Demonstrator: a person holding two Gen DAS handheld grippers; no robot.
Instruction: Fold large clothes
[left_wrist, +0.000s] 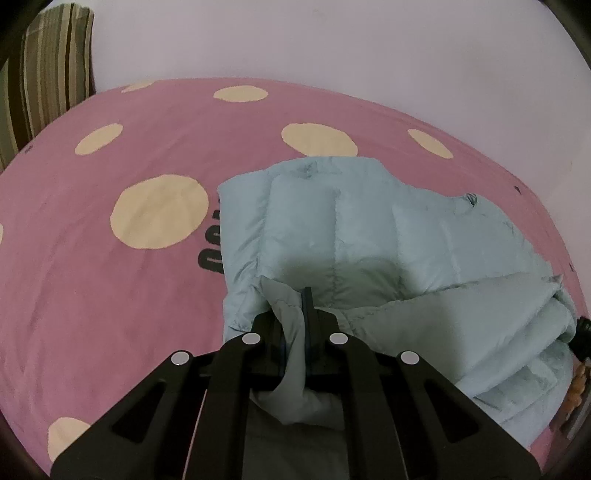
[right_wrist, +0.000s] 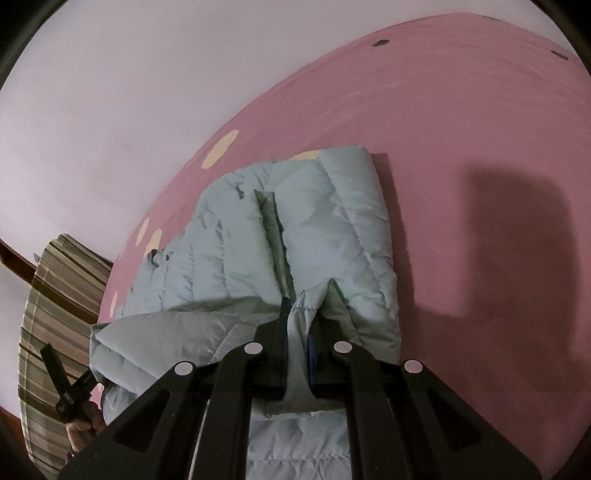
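Observation:
A pale blue quilted puffer jacket (left_wrist: 369, 221) lies partly folded on a pink bed sheet with cream dots (left_wrist: 92, 258). My left gripper (left_wrist: 291, 314) is shut on a fold of the jacket's near edge, with fabric bunched between its fingers. In the right wrist view the jacket (right_wrist: 332, 229) lies along the sheet (right_wrist: 480, 129), and my right gripper (right_wrist: 299, 325) is shut on another fold of its near edge. Both held edges are lifted above the rest of the jacket. The left gripper and the hand holding it show at the lower left of the right wrist view (right_wrist: 70, 387).
A striped green and brown pillow (left_wrist: 48, 74) stands at the bed's far left corner and also shows in the right wrist view (right_wrist: 51, 314). A pale wall (left_wrist: 332, 37) runs behind the bed. Black printed letters (left_wrist: 210, 254) on the sheet lie beside the jacket.

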